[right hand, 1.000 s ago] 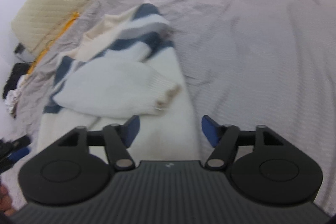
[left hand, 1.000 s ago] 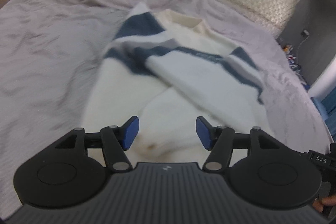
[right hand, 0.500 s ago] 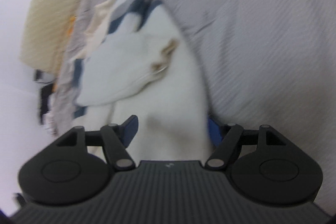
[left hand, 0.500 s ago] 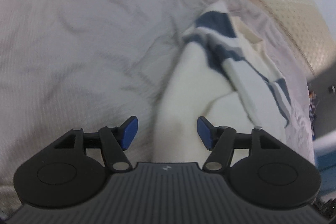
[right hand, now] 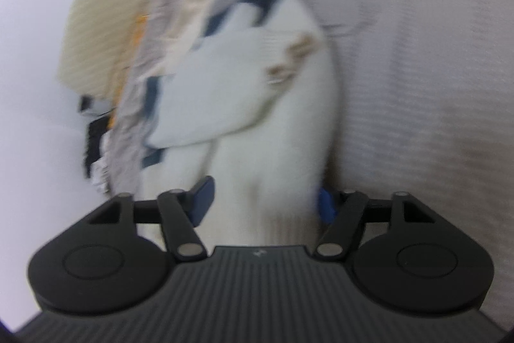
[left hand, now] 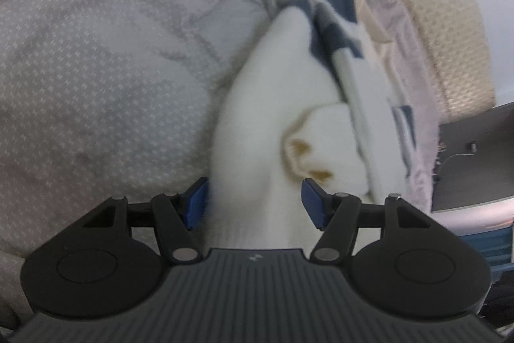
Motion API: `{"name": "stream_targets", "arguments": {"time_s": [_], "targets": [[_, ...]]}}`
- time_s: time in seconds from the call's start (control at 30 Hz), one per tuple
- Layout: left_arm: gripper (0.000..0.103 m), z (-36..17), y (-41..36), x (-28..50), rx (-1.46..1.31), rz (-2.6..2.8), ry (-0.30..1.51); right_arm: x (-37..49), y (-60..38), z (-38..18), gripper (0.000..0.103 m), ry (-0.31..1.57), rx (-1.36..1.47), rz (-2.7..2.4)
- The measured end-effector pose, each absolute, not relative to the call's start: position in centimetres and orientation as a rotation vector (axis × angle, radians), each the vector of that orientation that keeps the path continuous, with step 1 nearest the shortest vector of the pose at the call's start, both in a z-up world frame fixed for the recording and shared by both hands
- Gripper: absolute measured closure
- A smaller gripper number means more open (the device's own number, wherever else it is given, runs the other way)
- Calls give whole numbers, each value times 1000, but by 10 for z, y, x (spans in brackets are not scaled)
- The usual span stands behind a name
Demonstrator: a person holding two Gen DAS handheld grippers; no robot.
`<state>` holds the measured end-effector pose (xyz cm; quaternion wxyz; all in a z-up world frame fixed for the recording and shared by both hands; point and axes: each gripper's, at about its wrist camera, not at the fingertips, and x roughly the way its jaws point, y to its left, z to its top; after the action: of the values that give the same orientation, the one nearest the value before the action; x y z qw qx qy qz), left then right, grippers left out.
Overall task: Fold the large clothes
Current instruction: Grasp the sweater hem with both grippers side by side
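Note:
A white sweater with navy stripes lies on a grey bedspread, its sleeves folded across the body. A sleeve cuff with brown marks lies on top. My left gripper is open, its blue pads on either side of the sweater's left bottom edge. In the right wrist view the sweater is blurred. My right gripper is open and straddles the sweater's right bottom edge, the right pad partly hidden behind the cloth.
A cream quilted headboard runs behind the bed. A dark grey cabinet stands at the right of the bed. Dark and white items lie at the far left edge of the bed.
Both grippers have dropped low and closed in on the sweater's bottom hem, one at each side. Each view has tilted. The jaws stayed open.

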<state>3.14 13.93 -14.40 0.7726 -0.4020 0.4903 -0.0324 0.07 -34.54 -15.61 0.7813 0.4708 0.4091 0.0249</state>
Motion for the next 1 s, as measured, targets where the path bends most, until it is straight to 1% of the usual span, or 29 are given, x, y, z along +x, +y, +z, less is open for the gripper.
{"name": "stream_targets", "arguments": {"time_s": [0.03,0.07,0.13,0.2,0.3,0.33,0.37,0.4,0.43,0.47,0.53,0.57,0.77,1.0], "targets": [[35,-146,138,33,-862,-65,1072,0,-347,-160,46,895,1023,28],[35,-148,135,34,-849,-66,1087,-1,-348,-163,49,906,1024,6],[35,-153,129,36,-823,-87,1122,-2,-349,-166,60,924,1014,-18],[35,-156,118,38,-778,-102,1155,-3,-346,-171,62,948,1024,2],[36,-155,108,40,-712,-124,1171,-6,-338,-186,73,1018,1091,67],[37,-154,106,40,-698,-127,1173,-6,-335,-185,74,1018,1081,62],[41,-152,105,40,-687,-128,1171,-5,-334,-184,76,1013,1076,58],[46,-151,106,40,-686,-133,1166,-6,-334,-182,80,1002,1077,58],[62,-148,107,39,-689,-134,1158,-7,-335,-179,82,991,1076,59],[73,-146,109,38,-704,-137,1149,-9,-336,-177,83,975,1074,58],[81,-139,113,36,-737,-143,1121,-9,-339,-172,85,942,1077,60],[83,-133,115,36,-734,-147,1101,-10,-340,-169,86,923,1082,67],[86,-84,126,26,-795,-226,925,-23,-350,-132,87,714,1113,180],[87,-42,143,25,-830,-285,823,-34,-360,-114,88,585,1178,273]]}}
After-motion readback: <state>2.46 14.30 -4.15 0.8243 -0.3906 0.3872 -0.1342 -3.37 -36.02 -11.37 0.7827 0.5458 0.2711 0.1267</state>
